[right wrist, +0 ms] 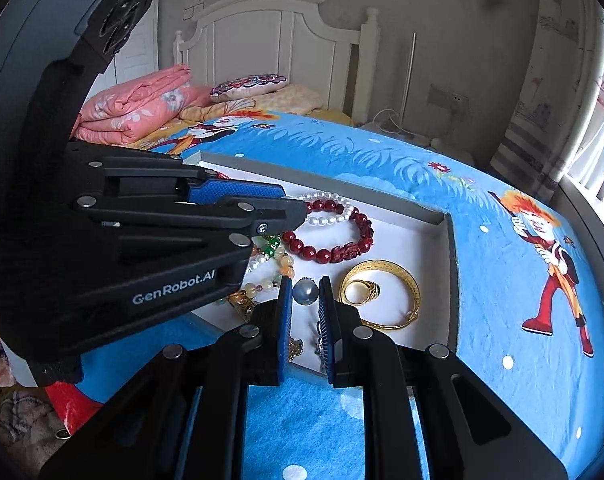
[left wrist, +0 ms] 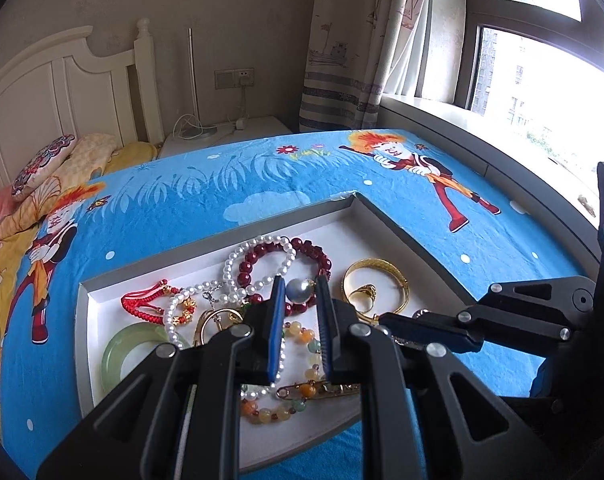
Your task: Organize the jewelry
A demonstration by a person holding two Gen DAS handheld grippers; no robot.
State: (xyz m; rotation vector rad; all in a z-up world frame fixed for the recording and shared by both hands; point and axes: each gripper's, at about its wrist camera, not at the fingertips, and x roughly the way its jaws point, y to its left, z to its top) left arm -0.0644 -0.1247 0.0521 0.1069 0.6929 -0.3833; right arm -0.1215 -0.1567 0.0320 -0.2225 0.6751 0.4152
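Left wrist view: taken close above the near left of the white tray (left wrist: 86, 320), angled down and forward toward the far headboard (left wrist: 41, 92) and window (left wrist: 542, 80). Right wrist view: taken close above the tray's (right wrist: 452, 272) near right edge, angled down and leftward. Shared by the 2 views: tray, gold bangle (left wrist: 376, 288) (right wrist: 380, 294), blue bedsheet (left wrist: 261, 176) (right wrist: 502, 248).

A: Around the tray (left wrist: 221, 236) we have open blue bedspread (left wrist: 261, 184) on every side.

B: Inside, jewelry crowds us; only a bare patch beside the gold bangle (right wrist: 382, 292).
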